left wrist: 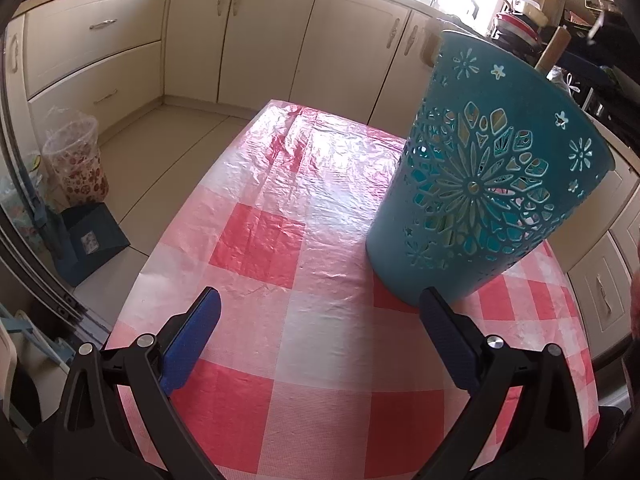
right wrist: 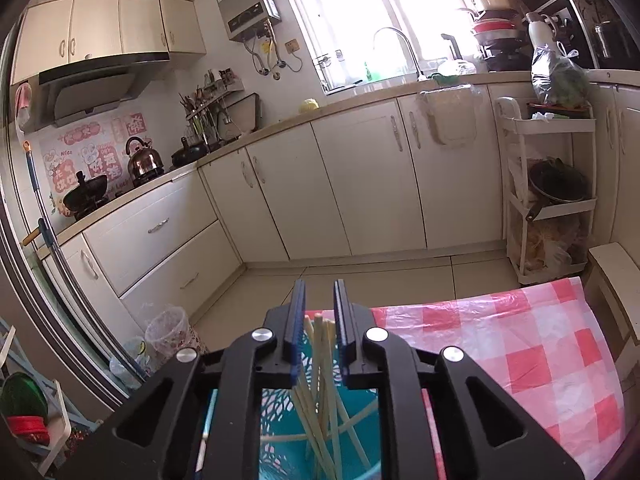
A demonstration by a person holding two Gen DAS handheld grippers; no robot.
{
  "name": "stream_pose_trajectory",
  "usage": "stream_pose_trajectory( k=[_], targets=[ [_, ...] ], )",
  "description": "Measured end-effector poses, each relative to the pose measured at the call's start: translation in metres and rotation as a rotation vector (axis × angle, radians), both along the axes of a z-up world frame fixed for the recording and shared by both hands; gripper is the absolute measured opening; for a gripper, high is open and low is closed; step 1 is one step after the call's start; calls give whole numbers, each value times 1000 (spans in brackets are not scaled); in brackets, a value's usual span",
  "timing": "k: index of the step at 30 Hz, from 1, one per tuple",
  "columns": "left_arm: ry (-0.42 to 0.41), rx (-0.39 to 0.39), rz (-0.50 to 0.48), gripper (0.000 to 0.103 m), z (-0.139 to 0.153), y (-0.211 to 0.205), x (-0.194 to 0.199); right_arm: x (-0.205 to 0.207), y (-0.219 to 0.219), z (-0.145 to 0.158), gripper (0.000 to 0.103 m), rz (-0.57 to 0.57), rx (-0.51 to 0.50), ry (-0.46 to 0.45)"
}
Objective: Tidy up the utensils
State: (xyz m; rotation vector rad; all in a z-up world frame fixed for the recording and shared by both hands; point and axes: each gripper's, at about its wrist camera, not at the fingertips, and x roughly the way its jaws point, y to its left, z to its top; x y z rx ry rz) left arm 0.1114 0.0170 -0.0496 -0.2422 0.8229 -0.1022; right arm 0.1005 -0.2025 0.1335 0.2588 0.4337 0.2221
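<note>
A teal perforated utensil holder (left wrist: 480, 184) stands on the red-and-white checked tablecloth (left wrist: 280, 208), just ahead and right of my left gripper (left wrist: 320, 304), which is open and empty above the cloth. In the right wrist view my right gripper (right wrist: 320, 308) hovers over the same holder (right wrist: 280, 412). Its fingers stand a narrow gap apart with the tops of several pale chopsticks (right wrist: 320, 360) between them; the sticks reach down into the holder. I cannot tell whether the pads touch them.
Cream kitchen cabinets (right wrist: 340, 184) ring the floor. A flowered bin (left wrist: 76, 160) and a blue dustpan (left wrist: 92, 240) sit left of the table. A white shelf cart (right wrist: 548, 188) stands at the right. The table's far edge (right wrist: 480, 300) is close.
</note>
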Motion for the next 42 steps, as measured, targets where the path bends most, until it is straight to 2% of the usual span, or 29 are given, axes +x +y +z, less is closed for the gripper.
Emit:
stream_pose_trajectory(
  k=[2,3,7,9,13,17,23,28,32,36,42],
  targets=[
    [-11,-5,8,95,1,2,-1,-15,-8,-1,23,-5,3,10],
    [-21,-5,15,95,4,2,-3,-26,-12,-3,30,-12,3,19],
    [-28,44,31,95,17,1,-13,-64,-24,-14,46,-29,-37,79],
    [-42,54,35,95,29,1,-24,-86,-32,-22,59,-50,-65,118],
    [-81,105,28,95,57,-7,-46,-115,-43,-36,69,-80,-86,196],
    [-107,140,2,95,84,-17,-68,-138,-50,-41,80,-108,-90,235],
    [-96,136,-2,95,114,-21,-98,-158,-54,-39,83,-118,-89,257],
    [-126,121,-1,95,141,-17,-129,-177,-52,-29,85,-116,-81,252],
    [-82,80,-29,95,160,-13,-145,-196,-50,-18,89,-116,-74,248],
    [-84,128,-33,95,180,-14,-173,-216,-46,-6,90,-109,-68,250],
    [-174,184,-5,95,209,-11,-224,-249,-37,12,92,-92,-54,247]
  ],
)
